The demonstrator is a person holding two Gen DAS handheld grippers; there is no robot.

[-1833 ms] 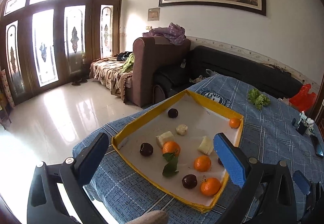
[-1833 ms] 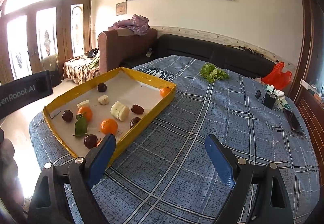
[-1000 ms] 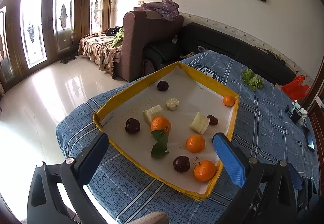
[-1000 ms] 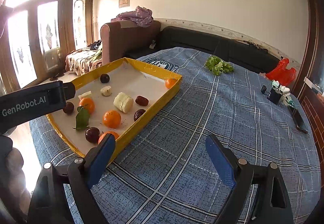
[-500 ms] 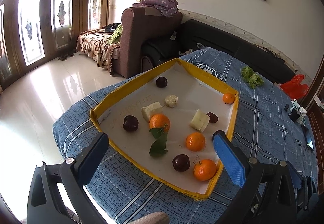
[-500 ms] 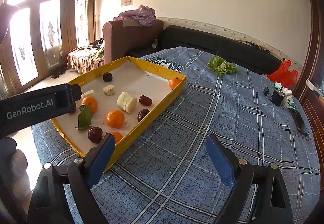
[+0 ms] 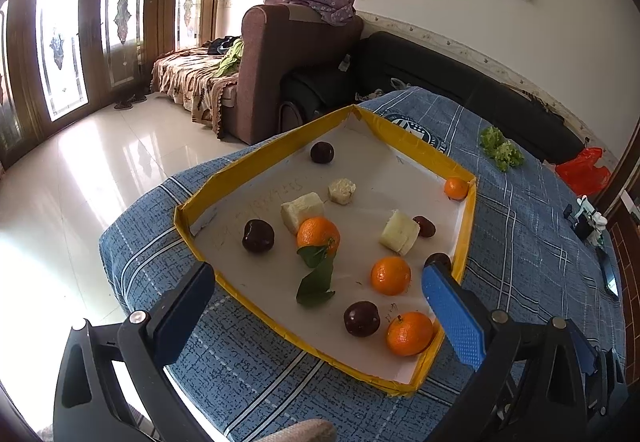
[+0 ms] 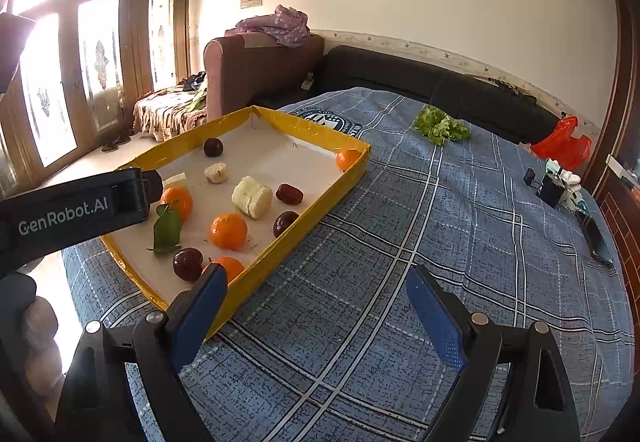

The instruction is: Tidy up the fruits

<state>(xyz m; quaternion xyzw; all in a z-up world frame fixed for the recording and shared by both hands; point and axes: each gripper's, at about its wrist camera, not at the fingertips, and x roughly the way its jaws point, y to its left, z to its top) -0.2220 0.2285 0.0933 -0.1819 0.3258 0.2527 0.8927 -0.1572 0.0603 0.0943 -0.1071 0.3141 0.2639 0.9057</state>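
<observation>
Both grippers lower, closer over tray (image 7: 466,226) than 1.8 s ago. Left gripper (image 7: 320,318) wide, empty, above tray's near edge; oranges (image 7: 409,333), plums (image 7: 361,318) scattered just ahead, nearest orange by right finger. Right gripper (image 8: 320,318) wide, empty, over cloth (image 8: 440,242) beside tray; left nearer fruit. Leaf (image 7: 316,284), tray wall between.
</observation>
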